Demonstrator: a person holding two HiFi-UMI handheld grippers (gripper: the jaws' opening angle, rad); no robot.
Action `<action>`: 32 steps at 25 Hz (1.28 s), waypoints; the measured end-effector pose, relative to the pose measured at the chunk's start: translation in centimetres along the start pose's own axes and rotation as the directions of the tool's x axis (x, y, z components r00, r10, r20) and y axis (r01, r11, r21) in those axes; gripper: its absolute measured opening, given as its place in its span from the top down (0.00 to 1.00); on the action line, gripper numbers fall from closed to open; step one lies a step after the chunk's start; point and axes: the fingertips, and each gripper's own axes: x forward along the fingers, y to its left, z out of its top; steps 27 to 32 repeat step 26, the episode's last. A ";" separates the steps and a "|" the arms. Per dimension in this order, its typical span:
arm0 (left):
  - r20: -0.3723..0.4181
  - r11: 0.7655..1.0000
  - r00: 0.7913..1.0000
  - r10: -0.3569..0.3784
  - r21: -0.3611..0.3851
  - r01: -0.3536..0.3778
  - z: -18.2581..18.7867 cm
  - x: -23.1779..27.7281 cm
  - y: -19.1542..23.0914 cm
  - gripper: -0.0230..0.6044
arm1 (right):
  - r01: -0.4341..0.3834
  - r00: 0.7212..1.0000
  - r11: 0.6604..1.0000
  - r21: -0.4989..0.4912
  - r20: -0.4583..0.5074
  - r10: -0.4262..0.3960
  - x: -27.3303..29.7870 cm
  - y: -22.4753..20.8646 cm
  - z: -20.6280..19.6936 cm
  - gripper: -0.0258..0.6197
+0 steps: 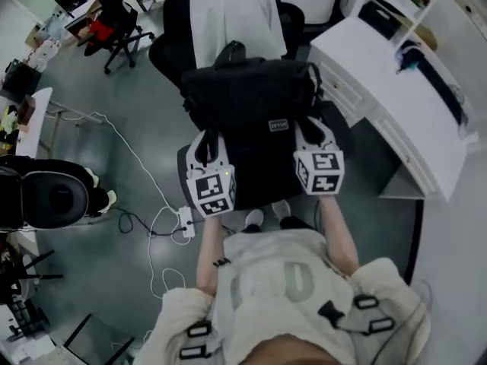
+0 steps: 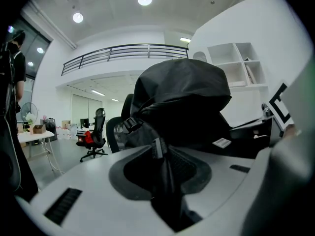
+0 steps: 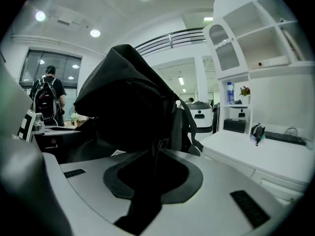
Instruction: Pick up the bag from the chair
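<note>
Your left gripper (image 1: 206, 149) is pinched on a strap (image 2: 158, 149) of the black bag (image 1: 255, 120), and your right gripper (image 1: 313, 133) is closed on dark fabric at its other side. The bag hangs between them in front of the chair (image 1: 169, 29), beside the white table (image 1: 396, 116). Whether it touches the seat is unclear.

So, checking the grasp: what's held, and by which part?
The black bag: left gripper and right gripper each grip a strap on its near side.
</note>
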 end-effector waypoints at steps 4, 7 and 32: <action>0.055 1.000 0.998 -0.002 0.011 0.002 2.7 -2.3 -0.9 0.82 | 0.003 0.999 1.000 -0.003 0.053 -0.003 -2.8 0.2 2.0 0.86; 0.081 1.000 0.997 -0.003 0.029 0.001 3.9 -3.1 -1.6 0.82 | 0.002 0.996 1.000 -0.003 0.087 -0.002 -4.2 0.0 3.0 0.86; 0.082 0.999 0.996 0.034 0.025 -0.036 2.9 -3.0 -1.6 0.82 | -0.004 0.993 1.000 0.007 0.122 0.003 -3.9 0.0 2.2 0.86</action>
